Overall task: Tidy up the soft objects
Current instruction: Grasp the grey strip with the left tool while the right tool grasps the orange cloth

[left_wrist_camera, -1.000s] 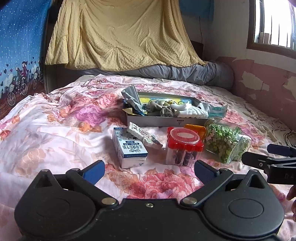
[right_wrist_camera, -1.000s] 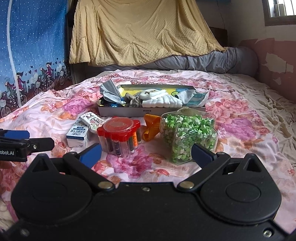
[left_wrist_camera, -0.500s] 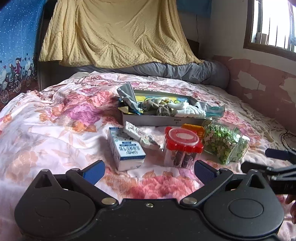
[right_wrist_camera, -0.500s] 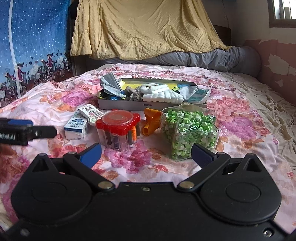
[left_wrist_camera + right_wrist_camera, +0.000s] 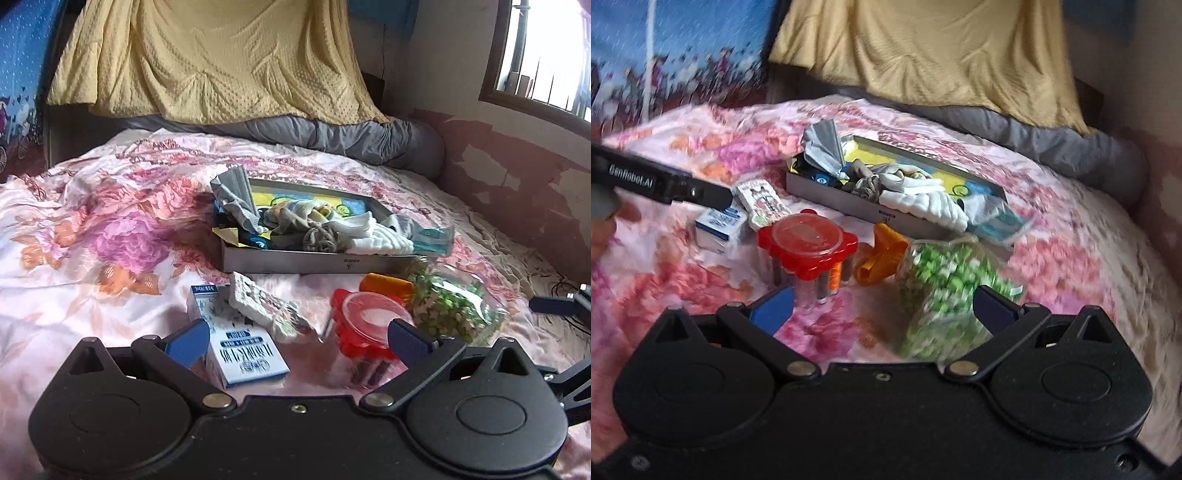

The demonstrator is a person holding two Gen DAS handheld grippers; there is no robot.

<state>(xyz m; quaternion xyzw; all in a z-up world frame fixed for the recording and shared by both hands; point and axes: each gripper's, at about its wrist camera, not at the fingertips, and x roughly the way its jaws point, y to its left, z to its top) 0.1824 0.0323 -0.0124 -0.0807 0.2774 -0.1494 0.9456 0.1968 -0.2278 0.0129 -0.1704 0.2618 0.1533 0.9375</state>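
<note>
A grey shallow box (image 5: pixel 314 261) on the flowered bed holds soft things: a grey cloth (image 5: pixel 236 199), rolled socks (image 5: pixel 319 238) and white folded cloth (image 5: pixel 376 240). It also shows in the right wrist view (image 5: pixel 849 201). My left gripper (image 5: pixel 297 341) is open and empty, low over the blue-white carton (image 5: pixel 240 347) and the red-lidded jar (image 5: pixel 367 325). My right gripper (image 5: pixel 882 304) is open and empty, above the jar of green bits (image 5: pixel 942 291) and the red-lidded jar (image 5: pixel 807 243).
An orange item (image 5: pixel 882 251) lies between the two jars. A small printed packet (image 5: pixel 266 308) leans on the carton. A yellow blanket (image 5: pixel 207 55) hangs behind a grey bolster (image 5: pixel 351 138). A wall with a window (image 5: pixel 546 55) is on the right.
Both grippers have moved forward and lower toward the objects. The right wrist view has swung and blurred. Both stay open.
</note>
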